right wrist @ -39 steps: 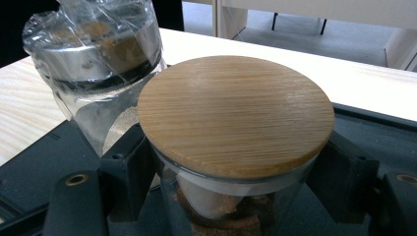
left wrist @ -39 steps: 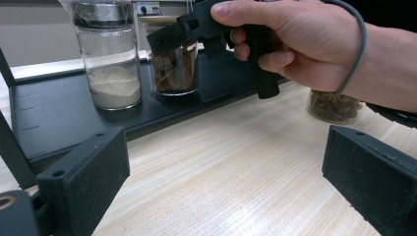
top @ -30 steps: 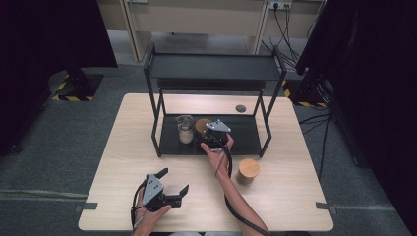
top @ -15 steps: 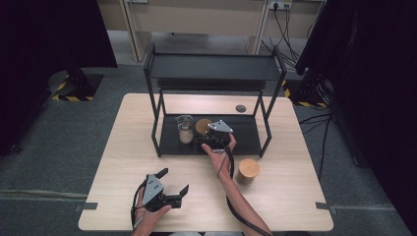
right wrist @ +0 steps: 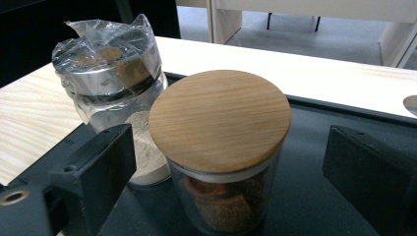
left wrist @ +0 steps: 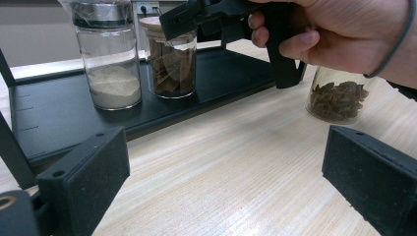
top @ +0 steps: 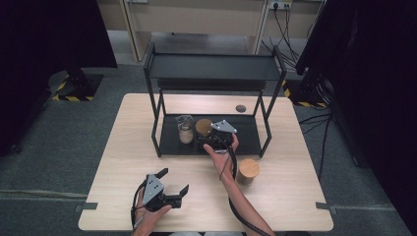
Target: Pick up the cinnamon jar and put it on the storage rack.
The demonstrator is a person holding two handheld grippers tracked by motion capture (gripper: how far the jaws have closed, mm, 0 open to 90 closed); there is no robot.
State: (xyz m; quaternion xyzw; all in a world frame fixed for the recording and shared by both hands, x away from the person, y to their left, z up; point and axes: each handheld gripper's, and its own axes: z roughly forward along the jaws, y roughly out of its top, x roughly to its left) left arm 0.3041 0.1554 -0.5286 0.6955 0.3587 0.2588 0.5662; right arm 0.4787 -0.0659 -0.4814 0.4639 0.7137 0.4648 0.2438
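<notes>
A glass jar with a wooden lid (right wrist: 220, 118) stands on the black rack's lower tray (top: 246, 140), holding brown pieces. My right gripper (right wrist: 228, 169) is open. Its jaws have just been opening and now flank this jar (top: 203, 126) with a gap on each side. Right beside it stands a powder jar (right wrist: 110, 69) with a plastic-wrapped metal top. Near the table's front edge my left gripper (top: 174, 183) is open with nothing between its jaws, facing the rack. In the left gripper view both jars (left wrist: 110, 64) (left wrist: 172, 64) and the right gripper (left wrist: 216, 19) show ahead.
A third wooden-lidded jar (top: 247, 171) of dark brown pieces (left wrist: 339, 98) stands on the table by the right forearm. The rack's top shelf (top: 211, 69) overhangs the tray, with posts at the corners. A small dark disc (top: 240, 108) lies behind the rack.
The right gripper has eased back slightly from the wooden-lidded jar, which stays on the tray. The left hand has not moved.
</notes>
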